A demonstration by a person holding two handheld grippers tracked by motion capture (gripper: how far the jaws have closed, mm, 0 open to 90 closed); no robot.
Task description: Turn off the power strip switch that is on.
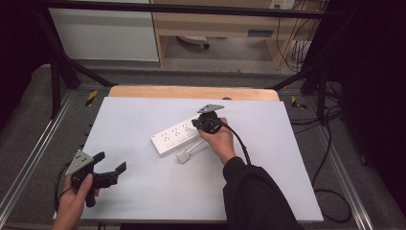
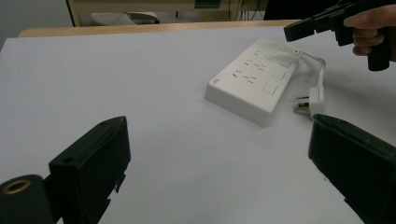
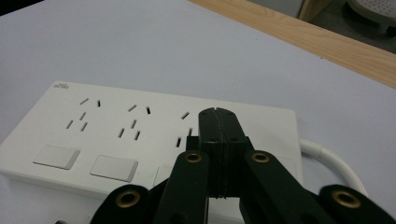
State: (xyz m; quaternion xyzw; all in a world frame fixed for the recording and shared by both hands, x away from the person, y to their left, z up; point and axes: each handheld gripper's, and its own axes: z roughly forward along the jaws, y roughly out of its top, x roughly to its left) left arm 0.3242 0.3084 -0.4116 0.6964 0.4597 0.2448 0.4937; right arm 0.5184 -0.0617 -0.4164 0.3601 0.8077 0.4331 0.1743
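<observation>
White table (image 1: 143, 191): closed right tool (image 3: 218, 114) over power strip (image 1: 174, 137), perhaps touching; left tool (image 1: 111, 167) open.

Grey floor (image 1: 230, 67), pale wooden shelving (image 1: 215, 24)

A white table (image 1: 143, 191) with a wooden far edge (image 1: 191, 92) carries a white power strip (image 1: 174, 137) near its middle, lying flat, sockets up; its short cord (image 2: 320, 70) and plug (image 1: 184, 156) rest just beside it.

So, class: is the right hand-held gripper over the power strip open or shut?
Shut. In the right gripper view, the right hand-held gripper has its two black jaws pressed flat together with nothing between them, above the white power strip.
</observation>
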